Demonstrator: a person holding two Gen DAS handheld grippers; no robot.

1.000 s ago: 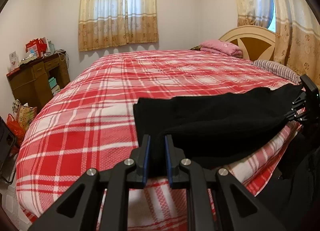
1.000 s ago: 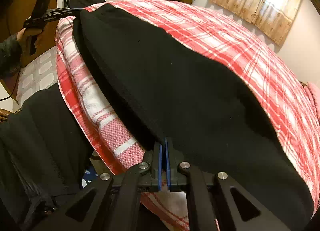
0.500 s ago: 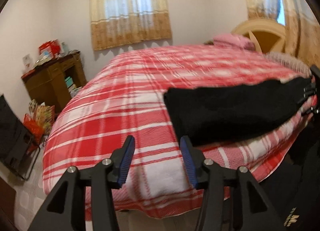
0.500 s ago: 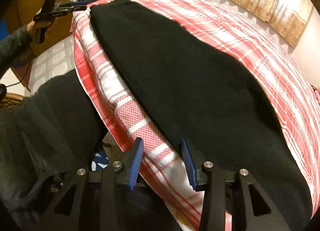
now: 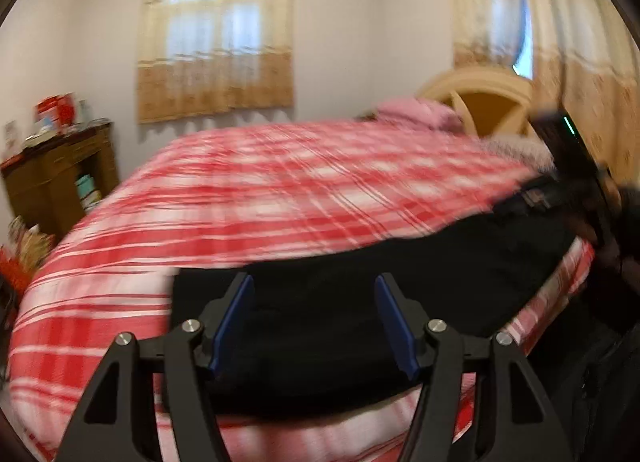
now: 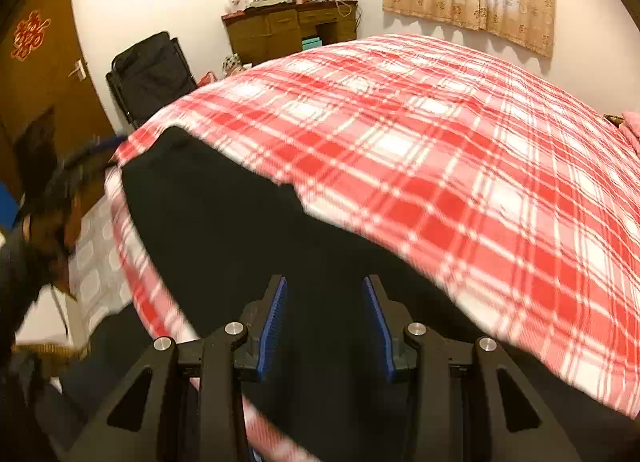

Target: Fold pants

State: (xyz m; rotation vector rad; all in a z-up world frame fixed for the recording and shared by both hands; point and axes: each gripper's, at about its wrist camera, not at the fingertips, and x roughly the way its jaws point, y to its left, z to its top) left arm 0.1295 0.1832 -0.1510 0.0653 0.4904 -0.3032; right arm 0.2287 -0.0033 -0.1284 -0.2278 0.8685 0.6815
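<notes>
Both tongs released; black pants lie along the near edge of the bed.

We find the left gripper [image 5: 316,320] with jaws opening, nothing pinched, the pants [image 5: 400,294] lying beyond the pads. The right gripper [image 6: 325,328] stands partly open and empty above the same cloth. We judge the risks to be: the pants, close to the plaid bedspread [image 6: 440,149] edge, could slide off; a regrasp could catch only the top layer, or the bedspread too, spoiling the fold.

L gripper [image 5: 315,318] fingers opening; R gripper [image 6: 325,326] fingers apart.
</notes>
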